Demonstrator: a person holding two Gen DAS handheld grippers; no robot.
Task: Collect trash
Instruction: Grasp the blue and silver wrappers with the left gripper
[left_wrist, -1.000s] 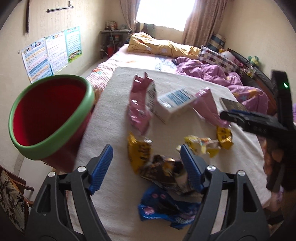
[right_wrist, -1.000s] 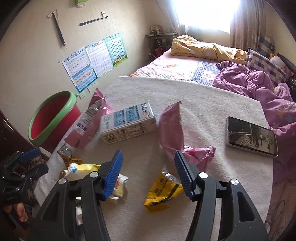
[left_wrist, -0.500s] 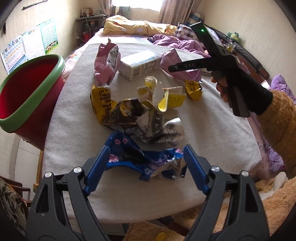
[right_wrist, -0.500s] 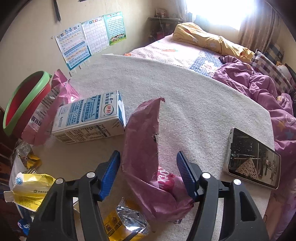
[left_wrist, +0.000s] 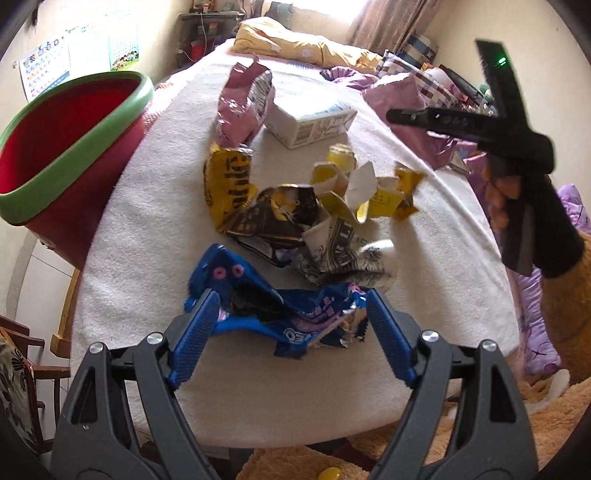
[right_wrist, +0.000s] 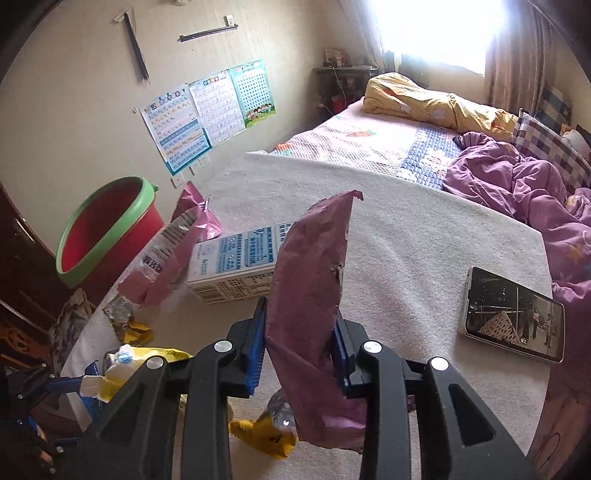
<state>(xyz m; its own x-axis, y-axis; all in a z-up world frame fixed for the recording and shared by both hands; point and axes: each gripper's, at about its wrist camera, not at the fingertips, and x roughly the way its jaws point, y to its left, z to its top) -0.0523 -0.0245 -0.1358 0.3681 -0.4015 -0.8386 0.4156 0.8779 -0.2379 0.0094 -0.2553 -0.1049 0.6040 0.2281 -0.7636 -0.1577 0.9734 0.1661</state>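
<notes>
Left wrist view: the left tongs (left_wrist: 289, 332) hang open, jaws spread either side of the blue wrapper (left_wrist: 280, 314) at the near edge of the bench (left_wrist: 155, 221), pads not pressing. The red bin (left_wrist: 66, 147) stands off to the left.

Right wrist view: the right tongs (right_wrist: 299, 354) have just been closing and now pinch the pink bag (right_wrist: 310, 280) upright between them, milk carton (right_wrist: 232, 266) just behind.

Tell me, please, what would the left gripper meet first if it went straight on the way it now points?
Most likely the blue wrapper, which lies on the table between the left gripper's open jaws; depth is hard to judge.
</notes>
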